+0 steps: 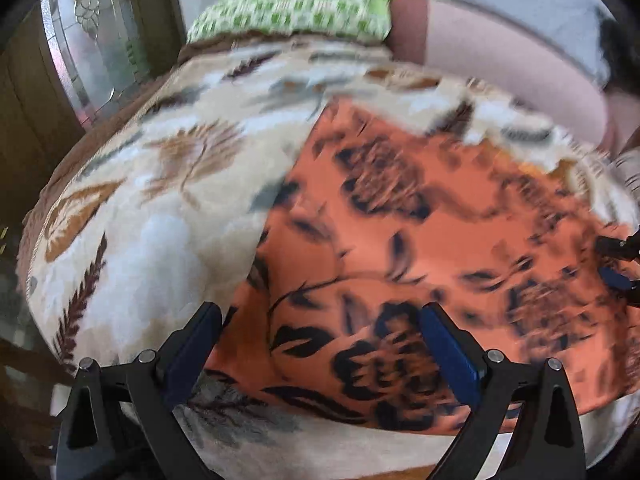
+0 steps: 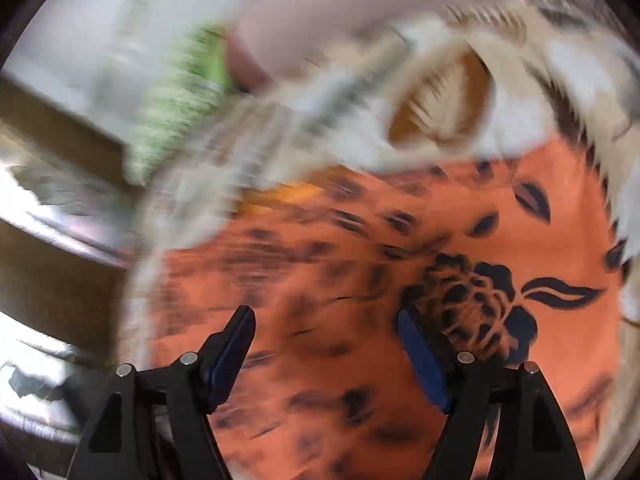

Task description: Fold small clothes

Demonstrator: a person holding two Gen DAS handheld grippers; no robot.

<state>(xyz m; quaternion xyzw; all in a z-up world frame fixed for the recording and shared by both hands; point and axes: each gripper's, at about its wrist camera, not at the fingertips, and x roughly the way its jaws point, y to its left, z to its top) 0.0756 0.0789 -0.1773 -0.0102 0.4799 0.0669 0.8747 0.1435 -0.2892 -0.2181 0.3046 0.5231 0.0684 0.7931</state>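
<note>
An orange cloth with a black flower print (image 1: 420,240) lies spread on a cream leaf-patterned blanket (image 1: 160,184). My left gripper (image 1: 320,320) is open and empty, hovering over the cloth's near left edge. The tip of my right gripper (image 1: 618,264) shows at the far right edge of the left wrist view. In the right wrist view the same orange cloth (image 2: 400,280) fills the lower half, blurred by motion. My right gripper (image 2: 326,320) is open and empty above the cloth.
A green and white patterned pillow (image 1: 292,8) and a pale pink bolster (image 1: 500,64) lie at the far end of the bed. A wooden door with patterned glass (image 1: 84,40) stands to the left. The pillow (image 2: 176,104) and blanket (image 2: 440,100) also show in the right wrist view.
</note>
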